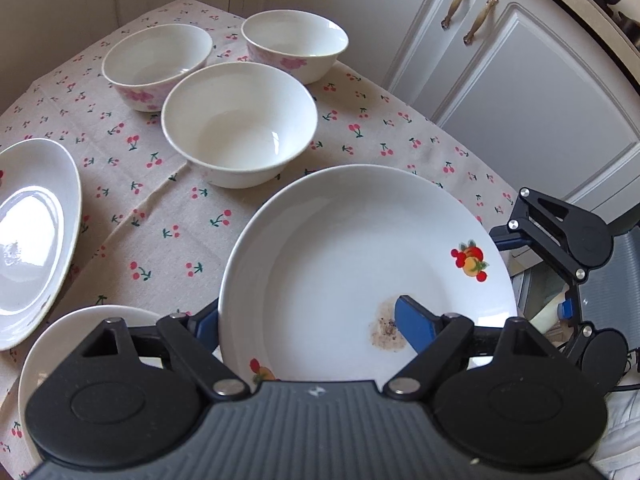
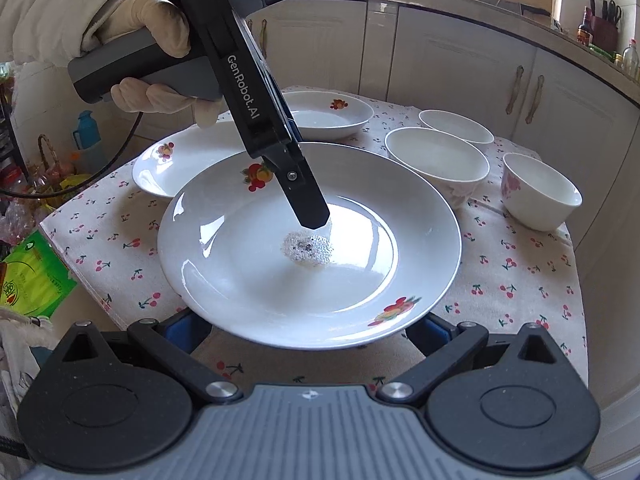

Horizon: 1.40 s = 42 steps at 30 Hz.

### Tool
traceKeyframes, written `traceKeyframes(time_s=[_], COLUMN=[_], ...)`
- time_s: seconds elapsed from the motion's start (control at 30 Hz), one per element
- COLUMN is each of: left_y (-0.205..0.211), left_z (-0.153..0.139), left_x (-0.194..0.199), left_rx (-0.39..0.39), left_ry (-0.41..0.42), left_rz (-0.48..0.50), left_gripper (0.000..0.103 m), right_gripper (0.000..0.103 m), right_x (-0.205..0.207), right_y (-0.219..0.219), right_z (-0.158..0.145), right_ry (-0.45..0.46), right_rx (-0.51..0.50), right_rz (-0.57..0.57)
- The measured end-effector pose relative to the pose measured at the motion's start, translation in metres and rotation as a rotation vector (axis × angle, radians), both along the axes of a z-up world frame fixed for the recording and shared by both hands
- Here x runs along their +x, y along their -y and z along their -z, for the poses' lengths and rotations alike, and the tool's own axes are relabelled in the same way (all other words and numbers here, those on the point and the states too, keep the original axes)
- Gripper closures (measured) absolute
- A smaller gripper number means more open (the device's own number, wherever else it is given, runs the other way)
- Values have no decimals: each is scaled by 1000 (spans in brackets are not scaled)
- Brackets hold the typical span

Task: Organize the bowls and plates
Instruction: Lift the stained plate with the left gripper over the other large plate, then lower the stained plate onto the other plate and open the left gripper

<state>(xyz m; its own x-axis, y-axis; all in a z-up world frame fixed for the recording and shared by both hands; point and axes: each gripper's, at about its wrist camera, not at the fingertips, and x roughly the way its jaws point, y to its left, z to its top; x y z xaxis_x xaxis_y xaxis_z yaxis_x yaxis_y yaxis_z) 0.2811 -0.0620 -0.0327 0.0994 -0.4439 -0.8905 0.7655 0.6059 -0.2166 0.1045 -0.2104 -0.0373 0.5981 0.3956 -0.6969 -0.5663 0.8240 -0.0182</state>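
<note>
A white plate with fruit decals [image 1: 360, 264] [image 2: 248, 264] is held up over the table. My left gripper [image 1: 308, 328] [image 2: 312, 216] is shut on its rim, one blue finger [image 1: 412, 324] on top inside the plate next to a grainy stain [image 2: 307, 250], the other underneath. My right gripper [image 2: 308, 334] sits at the plate's near edge with its blue fingers [image 2: 182, 330] wide apart under the rim; it also shows in the left wrist view [image 1: 560, 240]. Two more plates [image 1: 36, 224] [image 1: 84, 328] and three white bowls [image 1: 240, 124] [image 1: 156, 64] [image 1: 294, 42] stand on the cherry-print tablecloth [image 1: 132, 184].
White cabinet doors [image 1: 520, 92] close off the far side of the table. In the right wrist view, bags and a green packet [image 2: 32, 280] lie on the floor to the left, and a blue thermos [image 2: 86, 128] stands behind them.
</note>
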Motion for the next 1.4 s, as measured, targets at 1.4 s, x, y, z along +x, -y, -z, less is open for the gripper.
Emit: traceKeyframes(time_s=[1.4], left_y=[-135], left_z=[21], left_x=[30], left_rx=[-37], left_ry=[-11], left_rz=[-254], left_gripper=[17], right_gripper=[0], right_x=[60], right_y=[-114], right_z=[-7], right_ry=[-48], right_rx=[-31], right_rz=[-195])
